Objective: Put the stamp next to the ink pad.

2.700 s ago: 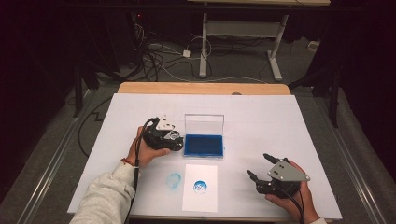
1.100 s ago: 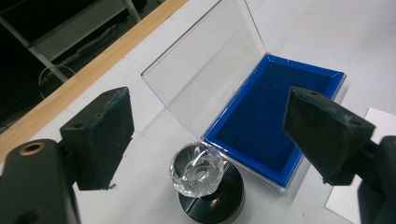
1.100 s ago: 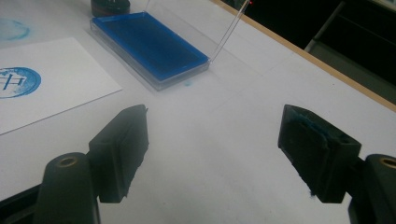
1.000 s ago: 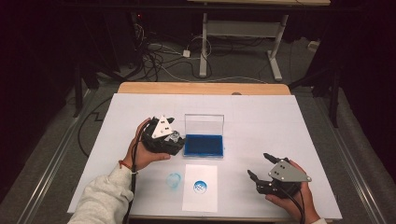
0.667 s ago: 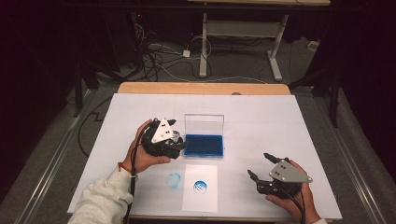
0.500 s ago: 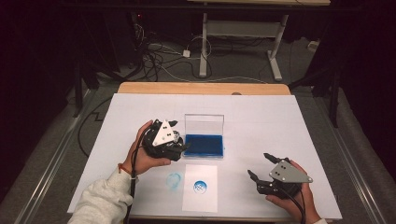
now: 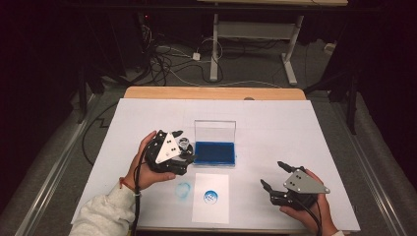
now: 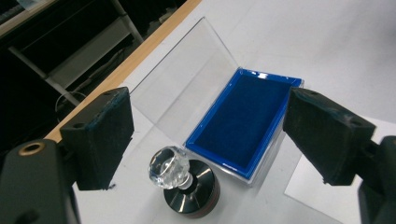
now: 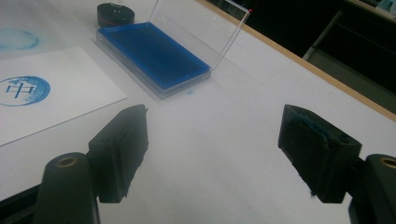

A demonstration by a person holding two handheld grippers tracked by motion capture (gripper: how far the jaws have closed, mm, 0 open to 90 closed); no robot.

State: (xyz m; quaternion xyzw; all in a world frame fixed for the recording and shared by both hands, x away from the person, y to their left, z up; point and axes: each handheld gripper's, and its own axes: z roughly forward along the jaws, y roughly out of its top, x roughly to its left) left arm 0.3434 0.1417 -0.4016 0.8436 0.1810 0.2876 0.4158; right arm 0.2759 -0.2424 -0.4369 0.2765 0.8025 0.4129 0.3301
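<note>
Nearest you, your right gripper (image 7: 273, 176) rests low at the near right of the white table (image 7: 295, 128), its jaws standing apart with nothing between them. To its left lies the sheet of paper (image 7: 211, 211) bearing a round blue stamp mark (image 7: 210, 197), and just beside that sheet a fainter blue smudge (image 7: 184, 189) sits on the table itself. A little farther on, your left gripper (image 7: 180, 147) hovers over the stamp (image 8: 184, 184), a black round base with a clear faceted knob, which stands upright on the table; the jaws are wide apart on either side of it and do not touch it. The stamp stands just beside the left end of the blue ink pad (image 7: 215, 153), whose clear lid (image 7: 215, 130) stands raised behind it.
</note>
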